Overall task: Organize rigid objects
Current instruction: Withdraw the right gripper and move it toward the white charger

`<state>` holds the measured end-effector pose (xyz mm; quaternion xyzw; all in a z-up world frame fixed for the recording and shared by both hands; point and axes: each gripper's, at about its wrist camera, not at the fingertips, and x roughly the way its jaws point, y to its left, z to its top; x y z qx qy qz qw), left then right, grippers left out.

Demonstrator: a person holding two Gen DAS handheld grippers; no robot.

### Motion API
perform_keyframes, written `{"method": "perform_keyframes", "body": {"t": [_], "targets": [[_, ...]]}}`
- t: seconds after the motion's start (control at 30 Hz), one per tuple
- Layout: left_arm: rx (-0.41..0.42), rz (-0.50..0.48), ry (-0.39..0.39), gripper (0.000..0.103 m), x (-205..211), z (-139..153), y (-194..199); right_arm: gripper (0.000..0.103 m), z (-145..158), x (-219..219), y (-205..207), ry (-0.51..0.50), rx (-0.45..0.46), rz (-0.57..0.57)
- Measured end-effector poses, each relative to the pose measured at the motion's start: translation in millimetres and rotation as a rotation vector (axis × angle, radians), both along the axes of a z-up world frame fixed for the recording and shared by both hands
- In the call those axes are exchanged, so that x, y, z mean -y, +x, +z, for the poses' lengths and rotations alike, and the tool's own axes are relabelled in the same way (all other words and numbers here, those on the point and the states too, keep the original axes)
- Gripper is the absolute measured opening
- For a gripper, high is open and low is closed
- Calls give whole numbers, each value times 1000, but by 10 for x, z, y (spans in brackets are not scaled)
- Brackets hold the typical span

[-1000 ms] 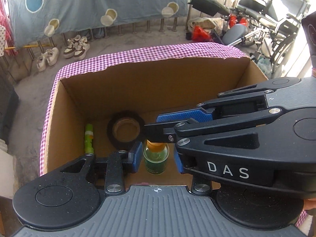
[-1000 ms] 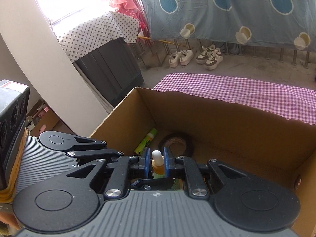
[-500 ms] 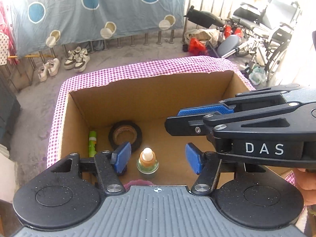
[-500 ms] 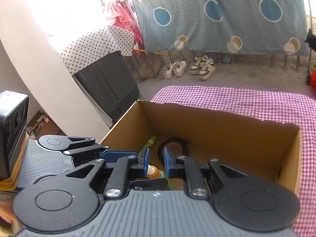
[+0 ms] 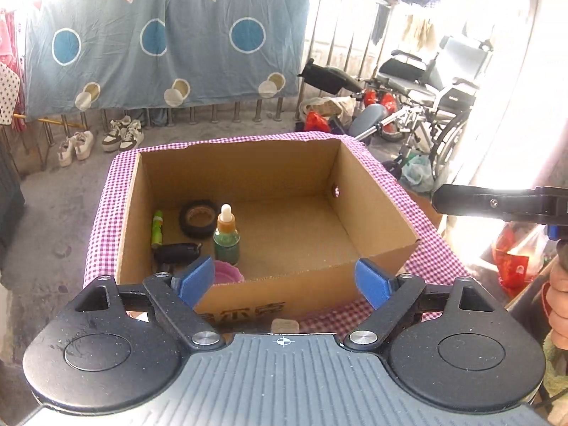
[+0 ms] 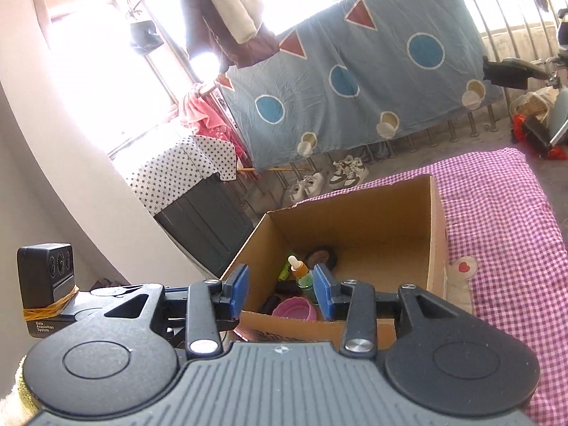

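An open cardboard box [image 5: 248,174] [image 6: 355,220] stands on a purple checked cloth [image 5: 422,245]. Inside, at its left end, a dropper bottle [image 5: 226,234] [image 6: 301,273] stands upright and free, beside a dark tape roll [image 5: 198,218], a green tube [image 5: 157,229], a black object [image 5: 175,251] and a pink bowl [image 5: 227,273]. My left gripper [image 5: 284,280] hangs above the box's near wall, its jaws opening wide with nothing between them. My right gripper [image 6: 281,290] is back from the box's near corner, jaws opening, pads clear of the bottle. One of its fingers [image 5: 497,204] shows at the right.
A person's hand [image 5: 559,305] shows at the right edge. Past the table hang a blue spotted sheet [image 5: 159,42] on railings, with shoes [image 5: 120,135] on the floor below. A wheelchair [image 5: 436,81] stands at the back right, a dark cabinet [image 6: 206,227] at the left.
Both grippers let go of the dropper bottle and drew back and up out of the box. The bottle stays standing inside. The right gripper swung away to the right.
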<state>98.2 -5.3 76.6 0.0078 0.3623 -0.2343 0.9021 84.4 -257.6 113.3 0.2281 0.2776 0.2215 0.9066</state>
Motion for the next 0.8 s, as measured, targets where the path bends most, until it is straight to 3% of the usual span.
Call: {"method": "perform_keyframes", "body": {"t": [0.27,0.47,0.8], "targets": [[26,-32,23,88,51,-394,-462,45,-523,45,-371,132,-110,-72],[41,-46,56,87,196,-735,-613,45,-799,-185,-206,90,-188,-84],[41,-18,143,64,251,-1118,-486,37,-1168,-507,208,70,-275,-38]]}}
